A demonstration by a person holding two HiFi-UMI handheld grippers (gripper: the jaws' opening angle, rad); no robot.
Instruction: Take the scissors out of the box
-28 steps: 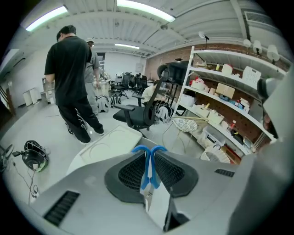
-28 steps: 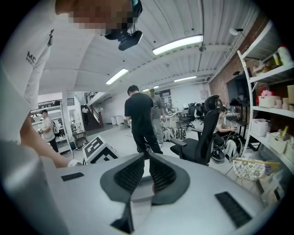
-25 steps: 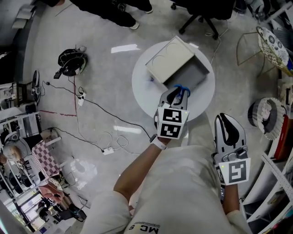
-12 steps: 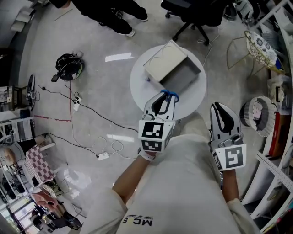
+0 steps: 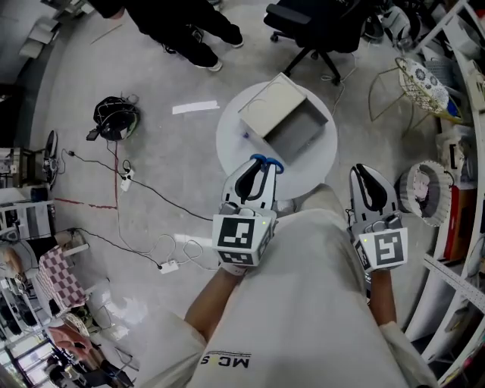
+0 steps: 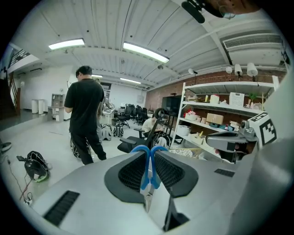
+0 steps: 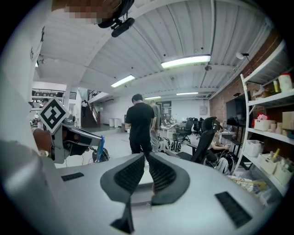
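Blue-handled scissors hang in the air, with my left gripper shut on them, just off the near edge of the round white table. In the left gripper view the blue handles stand pinched between the pads and the blades point back toward the camera. The open grey box lies on the table beyond, and its tray looks empty. My right gripper is held to the right of the table. Its jaws meet at the tips with nothing between them.
A black office chair and a standing person's legs are beyond the table. Cables and a black helmet-like thing lie on the floor at left. A wire basket and shelves stand at right.
My left gripper has lifted the scissors up and back from the box's near edge toward the person. The right gripper has risen slightly.
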